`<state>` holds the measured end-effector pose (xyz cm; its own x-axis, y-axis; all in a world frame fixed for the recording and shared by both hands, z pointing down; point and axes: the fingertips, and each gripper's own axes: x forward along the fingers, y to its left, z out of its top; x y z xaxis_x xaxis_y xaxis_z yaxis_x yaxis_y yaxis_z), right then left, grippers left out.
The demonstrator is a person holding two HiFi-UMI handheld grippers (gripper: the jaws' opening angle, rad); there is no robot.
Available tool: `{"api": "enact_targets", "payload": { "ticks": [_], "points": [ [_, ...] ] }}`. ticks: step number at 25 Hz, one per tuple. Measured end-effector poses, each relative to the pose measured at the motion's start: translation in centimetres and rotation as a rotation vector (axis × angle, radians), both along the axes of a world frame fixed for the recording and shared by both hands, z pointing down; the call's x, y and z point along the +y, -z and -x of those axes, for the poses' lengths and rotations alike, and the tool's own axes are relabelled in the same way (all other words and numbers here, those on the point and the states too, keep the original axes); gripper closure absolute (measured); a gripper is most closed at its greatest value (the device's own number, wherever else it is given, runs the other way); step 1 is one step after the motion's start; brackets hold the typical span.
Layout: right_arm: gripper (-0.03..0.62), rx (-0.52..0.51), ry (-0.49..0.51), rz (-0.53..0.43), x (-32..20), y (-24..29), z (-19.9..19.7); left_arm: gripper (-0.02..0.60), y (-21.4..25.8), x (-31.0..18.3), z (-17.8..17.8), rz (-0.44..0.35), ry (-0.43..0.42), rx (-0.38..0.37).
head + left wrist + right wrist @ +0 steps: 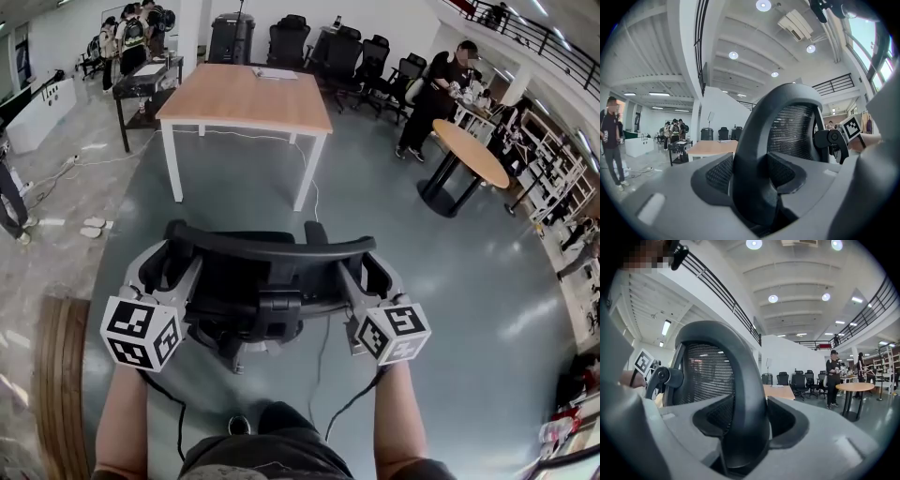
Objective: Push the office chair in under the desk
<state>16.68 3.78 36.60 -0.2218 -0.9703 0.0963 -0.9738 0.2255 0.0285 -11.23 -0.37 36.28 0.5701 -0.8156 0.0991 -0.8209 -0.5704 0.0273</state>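
A black mesh office chair (272, 249) stands right in front of me with its back toward me, on grey floor a short way short of the wooden desk (246, 96) with white legs. My left gripper (176, 266) is shut on the left side of the backrest's black frame (757, 150), which fills the gap between its pads. On the right side of the frame (743, 394), my right gripper (362, 272) is shut in the same way. Past the mesh, the left gripper view shows the desk (712, 147) and the right gripper view shows its desk (777, 391) corner.
A round wooden table (469, 150) stands at the right with a person (433, 94) beside it. Black chairs (347, 52) line the back wall. A dark cart (145, 80) and several people are at the back left. Cables cross the floor by the desk. A curved wooden piece (61, 375) lies at lower left.
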Motion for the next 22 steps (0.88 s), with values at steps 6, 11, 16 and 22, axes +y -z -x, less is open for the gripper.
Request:
{"api": "enact_targets", "payload": {
  "ticks": [6, 11, 16, 22],
  "points": [
    [0.381, 0.0, 0.012, 0.003, -2.5, 0.1, -0.7, 0.336, 0.0, -2.6, -0.8, -0.018, 0.004, -0.008],
    [0.381, 0.002, 0.025, 0.01, -5.2, 0.3, -1.3, 0.336, 0.0, -5.2, -1.5, -0.019, 0.002, -0.004],
    [0.381, -0.001, 0.077, 0.023, -8.3, 0.3, -1.7, 0.336, 0.2, -7.6, -1.9, -0.063, 0.033, -0.014],
    [0.382, 0.006, 0.102, 0.007, -13.1, 0.3, -1.9, 0.336, 0.3, -11.5, -2.0, -0.079, 0.069, -0.02]
  ]
}}
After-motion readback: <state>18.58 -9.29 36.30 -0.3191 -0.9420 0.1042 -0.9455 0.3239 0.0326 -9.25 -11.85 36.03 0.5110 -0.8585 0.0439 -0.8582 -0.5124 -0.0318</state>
